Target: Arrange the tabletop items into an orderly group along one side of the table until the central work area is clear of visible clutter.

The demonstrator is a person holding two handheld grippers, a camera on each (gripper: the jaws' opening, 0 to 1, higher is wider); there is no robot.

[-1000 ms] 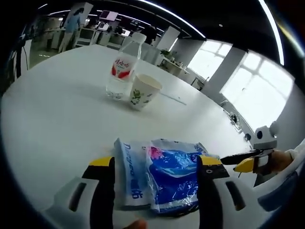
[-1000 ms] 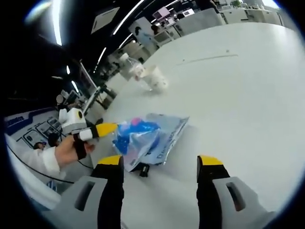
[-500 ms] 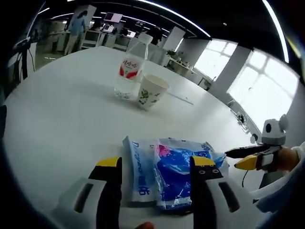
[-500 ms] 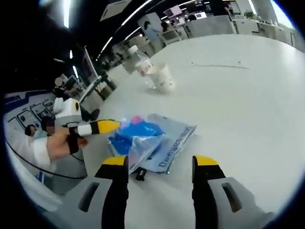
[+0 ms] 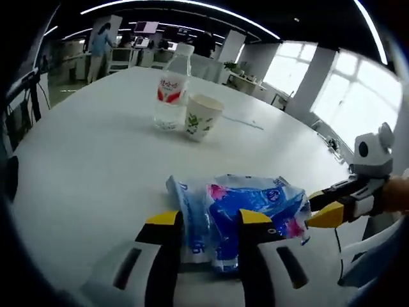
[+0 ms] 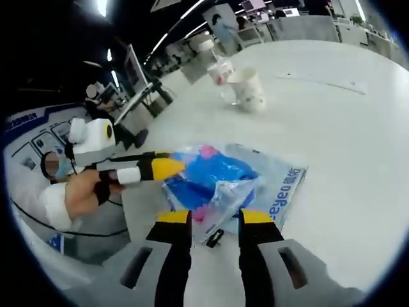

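**Two hand-held grippers pinch one blue packet**

Nearest, the left hand-held gripper (image 5: 208,220) and right hand-held gripper (image 6: 215,219) each clamp one blue plastic packet (image 5: 246,208) on the white table (image 5: 89,160). Farther away stand one paper cup (image 5: 201,116) and one water bottle (image 5: 171,93), side by side.
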